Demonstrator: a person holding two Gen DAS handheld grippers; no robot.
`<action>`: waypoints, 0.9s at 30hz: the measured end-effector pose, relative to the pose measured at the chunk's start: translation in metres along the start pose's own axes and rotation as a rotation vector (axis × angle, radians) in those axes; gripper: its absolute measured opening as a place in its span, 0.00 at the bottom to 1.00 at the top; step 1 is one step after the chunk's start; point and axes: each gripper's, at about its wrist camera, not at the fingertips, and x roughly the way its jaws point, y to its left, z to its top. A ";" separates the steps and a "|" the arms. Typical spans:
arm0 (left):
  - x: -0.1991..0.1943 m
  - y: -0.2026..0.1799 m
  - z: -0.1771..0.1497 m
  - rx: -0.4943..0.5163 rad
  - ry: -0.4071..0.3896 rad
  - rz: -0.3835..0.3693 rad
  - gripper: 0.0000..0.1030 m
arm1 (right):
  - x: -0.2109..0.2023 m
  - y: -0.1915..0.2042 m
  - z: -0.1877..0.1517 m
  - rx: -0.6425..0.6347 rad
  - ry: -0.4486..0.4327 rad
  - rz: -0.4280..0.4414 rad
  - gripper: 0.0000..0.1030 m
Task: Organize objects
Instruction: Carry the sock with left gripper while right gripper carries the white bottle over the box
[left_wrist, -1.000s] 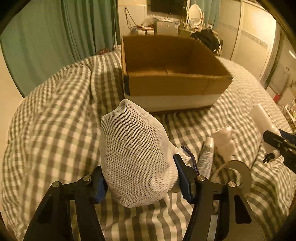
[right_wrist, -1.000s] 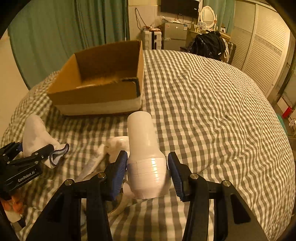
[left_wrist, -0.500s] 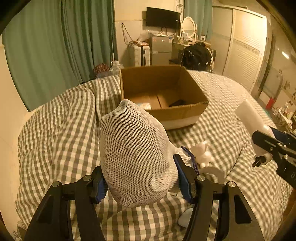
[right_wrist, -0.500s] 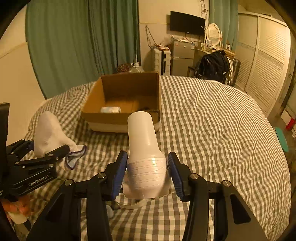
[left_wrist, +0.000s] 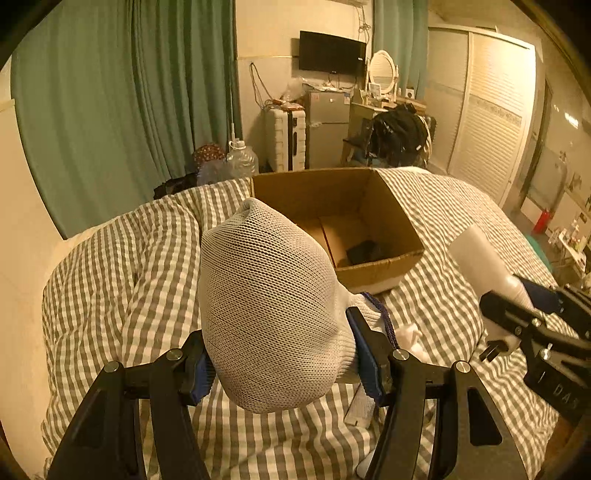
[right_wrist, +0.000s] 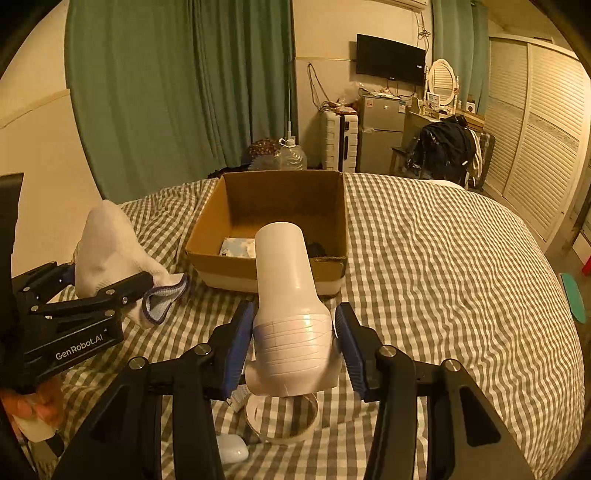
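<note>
- The bed (right_wrist: 443, 280), covered in a grey and white checked quilt, fills most of both views.
- An open cardboard box (right_wrist: 273, 206) sits on the quilt toward the far side of the bed, ahead of both grippers; a pale flat packet (right_wrist: 236, 246) and a dark item (left_wrist: 364, 251) lie on its floor.
- The left gripper (left_wrist: 280, 362) is held above the quilt, its jaws pinching a white mesh sock (left_wrist: 269, 306), which bulges up between the blue pads; the sock's blue-edged cuff (right_wrist: 166, 299) hangs out to the side toward the other gripper.
- The right gripper (right_wrist: 293, 345) is raised over the bed on the near side of the box, its jaws pinching the taped body of a white hair dryer (right_wrist: 288, 295), nozzle pointing toward the box.
- A white ring-shaped object (right_wrist: 282, 417) lies on the quilt directly beneath the dryer.
- A small white case (right_wrist: 231, 448) rests on the quilt just beside the ring.
- A crumpled white piece (left_wrist: 408, 332) lies on the quilt between the two grippers.
</note>
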 end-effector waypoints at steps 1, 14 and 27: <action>0.000 0.001 0.002 -0.006 -0.006 0.002 0.62 | 0.002 0.001 0.002 -0.001 0.000 0.005 0.44; 0.013 -0.001 0.029 -0.032 -0.053 0.010 0.62 | 0.029 0.009 0.027 -0.014 0.003 0.018 0.44; 0.068 0.004 0.079 -0.009 -0.065 0.011 0.62 | 0.078 -0.001 0.078 0.010 -0.007 0.012 0.44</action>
